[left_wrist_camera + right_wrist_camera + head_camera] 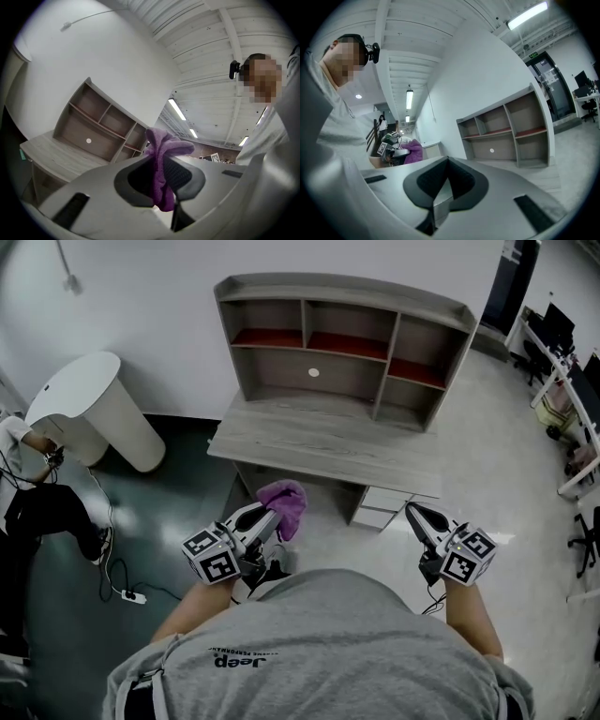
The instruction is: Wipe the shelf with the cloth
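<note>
Two grippers were seen low in the head view, both short of the desk (309, 432). On the left side, the left gripper (274, 518) was clamped on the purple cloth (287, 503). The cloth was held in the air before the desk's front edge, well apart from the shelf (349, 371). To the right, the right gripper (413, 512) was held apart from it, with nothing carried. The shelf was set on the back of the desk, against the wall. A white rounded stand (94, 409) was noted to its left.

Left gripper view: the jaws were closed on the cloth (162, 171), with folds bunched out past the pads. The shelf (96, 126) was seen far behind.

Right gripper view: the jaws were pressed together, tips touching, with nothing pinched between them. The shelf (506, 133) was seen ahead at right, and the cloth (414, 151) at far left.
</note>
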`<state>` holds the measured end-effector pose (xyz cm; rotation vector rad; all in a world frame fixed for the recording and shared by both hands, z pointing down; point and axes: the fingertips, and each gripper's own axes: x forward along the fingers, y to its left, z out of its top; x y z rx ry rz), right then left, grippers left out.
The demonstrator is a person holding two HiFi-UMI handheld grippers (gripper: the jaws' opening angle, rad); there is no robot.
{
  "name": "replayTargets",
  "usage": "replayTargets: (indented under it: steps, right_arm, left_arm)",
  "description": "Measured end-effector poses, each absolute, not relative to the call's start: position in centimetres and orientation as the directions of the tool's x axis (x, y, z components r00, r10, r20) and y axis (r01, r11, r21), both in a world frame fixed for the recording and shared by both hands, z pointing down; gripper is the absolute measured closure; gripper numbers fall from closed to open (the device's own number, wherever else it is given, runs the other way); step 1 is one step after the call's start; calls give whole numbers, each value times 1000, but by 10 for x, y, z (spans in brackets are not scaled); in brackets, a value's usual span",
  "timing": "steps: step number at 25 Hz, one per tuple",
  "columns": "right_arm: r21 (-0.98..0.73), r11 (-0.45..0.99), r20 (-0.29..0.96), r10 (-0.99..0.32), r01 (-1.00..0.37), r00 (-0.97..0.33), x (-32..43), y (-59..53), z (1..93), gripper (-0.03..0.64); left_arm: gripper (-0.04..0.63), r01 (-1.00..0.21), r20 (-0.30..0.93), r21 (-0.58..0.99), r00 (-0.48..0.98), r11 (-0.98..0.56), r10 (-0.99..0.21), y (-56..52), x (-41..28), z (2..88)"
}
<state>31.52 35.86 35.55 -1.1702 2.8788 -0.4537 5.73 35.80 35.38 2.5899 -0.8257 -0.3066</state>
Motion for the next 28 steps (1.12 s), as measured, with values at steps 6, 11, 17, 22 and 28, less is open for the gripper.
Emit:
replayTargets:
  steps: [6, 11, 17, 22, 28]
  right_arm:
    - [-254, 675, 104, -693, -693, -714, 271, 246, 368, 597]
    - [-298, 636, 51, -734, -712, -677, 216, 116, 355, 597]
    - [-266, 641, 65, -733, -720, -677, 160, -4, 333, 597]
    - [-299, 629, 102, -727, -718, -679, 157, -55, 343, 597]
    - [-309, 666, 119, -681, -679, -723, 183, -83, 358, 597]
  left_arm:
    - [522, -475, -88, 442, 821, -761, -563, 233, 14, 379]
    - [522, -439, -75, 454, 848, -775, -524, 89, -39, 380]
    - [522, -429, -75, 405, 865, -808, -496, -42, -83, 358]
    - [522, -462, -65, 406, 846, -788, -530, -107, -92, 356]
    - [522, -609, -7, 281, 772, -742, -636, -154, -87, 360]
